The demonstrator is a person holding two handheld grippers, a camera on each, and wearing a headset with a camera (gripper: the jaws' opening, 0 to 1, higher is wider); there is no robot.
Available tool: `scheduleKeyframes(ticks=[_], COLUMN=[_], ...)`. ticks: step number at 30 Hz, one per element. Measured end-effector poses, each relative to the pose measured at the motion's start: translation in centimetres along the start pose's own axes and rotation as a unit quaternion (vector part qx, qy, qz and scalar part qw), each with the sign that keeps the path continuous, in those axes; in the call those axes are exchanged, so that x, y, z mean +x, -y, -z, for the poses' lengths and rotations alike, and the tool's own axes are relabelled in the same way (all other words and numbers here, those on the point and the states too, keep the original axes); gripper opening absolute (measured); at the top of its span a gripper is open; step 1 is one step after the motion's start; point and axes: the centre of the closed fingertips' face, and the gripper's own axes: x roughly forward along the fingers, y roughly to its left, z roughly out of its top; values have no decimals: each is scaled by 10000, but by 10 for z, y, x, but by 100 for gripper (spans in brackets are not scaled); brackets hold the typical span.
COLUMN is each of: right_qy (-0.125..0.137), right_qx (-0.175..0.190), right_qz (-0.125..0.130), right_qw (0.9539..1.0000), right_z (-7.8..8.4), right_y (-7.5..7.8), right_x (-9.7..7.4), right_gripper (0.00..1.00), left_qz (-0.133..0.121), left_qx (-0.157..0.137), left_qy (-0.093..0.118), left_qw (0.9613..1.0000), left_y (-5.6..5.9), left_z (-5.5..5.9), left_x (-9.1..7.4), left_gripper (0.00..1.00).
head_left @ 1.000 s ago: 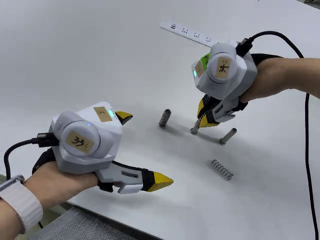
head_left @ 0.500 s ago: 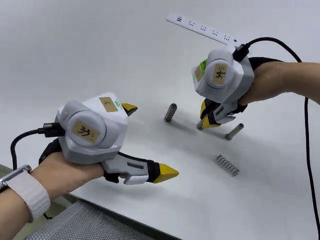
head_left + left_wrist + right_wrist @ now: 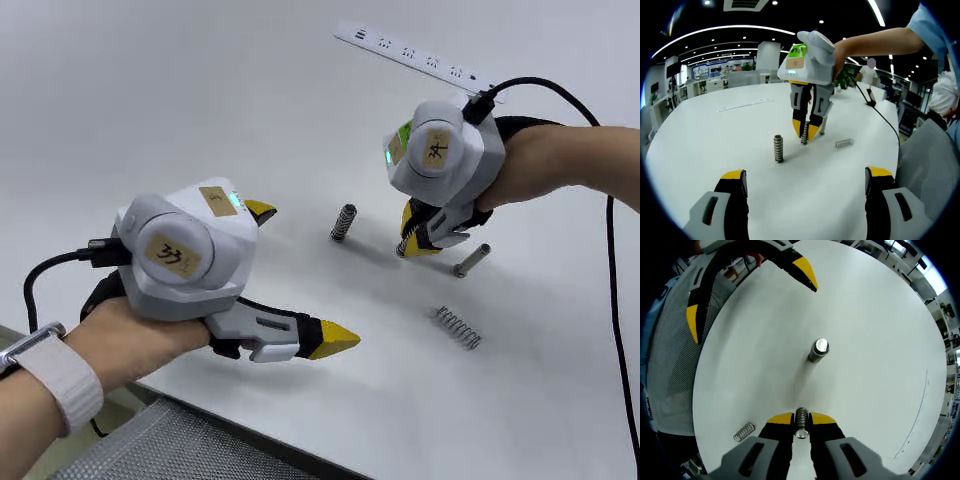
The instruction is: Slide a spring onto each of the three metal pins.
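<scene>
On the table (image 3: 200,100), a spring-covered pin (image 3: 343,222) stands centrally; just right of it, the right gripper (image 3: 407,247) clamps a second spring-covered pin (image 3: 801,417); further right sits a bare pin (image 3: 471,260); a loose spring (image 3: 458,327) lies nearer the person; a power strip (image 3: 415,60) lies behind; the left gripper (image 3: 303,275) hovers front-left.

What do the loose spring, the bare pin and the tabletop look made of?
Loose spring: bare steel-looking wire, grey coils with small glints. Bare pin: smooth silvery metal, likely steel, lying on its side. Tabletop: smooth plain white, no grain; perhaps laminate or painted board, cannot tell which.
</scene>
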Motion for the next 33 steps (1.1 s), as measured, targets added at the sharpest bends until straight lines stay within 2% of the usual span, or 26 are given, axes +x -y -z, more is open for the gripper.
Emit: scheduleKeyframes(ticks=[2, 5, 8, 11, 18, 22, 25, 33], right_qy=[5, 114, 131, 229, 543, 628, 663, 906], right_qx=[-7, 100, 85, 95, 262, 371, 413, 652], right_qz=[3, -16, 42, 113, 186, 146, 250, 353], right_qw=[10000, 9999, 9999, 9996, 9980, 9972, 9966, 9931], right_z=[1, 0, 3, 3, 1, -1, 1, 0], right_y=[1, 0, 0, 4, 0, -3, -1, -9], right_x=[1, 0, 0, 1, -3, -5, -4, -12], right_gripper=[14, 26, 31, 46, 80, 89, 96, 96], left_qz=[-1, 3, 11, 27, 53, 65, 67, 127], left_qx=[5, 22, 39, 59, 96, 145, 171, 247], left_qy=[-3, -16, -25, -30, -18, -35, -35, -46], left_qw=[10000, 10000, 10000, 10000, 9999, 9999, 9998, 9996], left_y=[0, 0, 0, 0, 0, -1, -2, -2], left_z=[-1, -1, -2, -2, -7, -8, -9, -13], left_x=[0, -1, -1, -1, 0, 0, 0, 0], left_gripper=[100, 100, 100, 100, 100, 100, 100, 100])
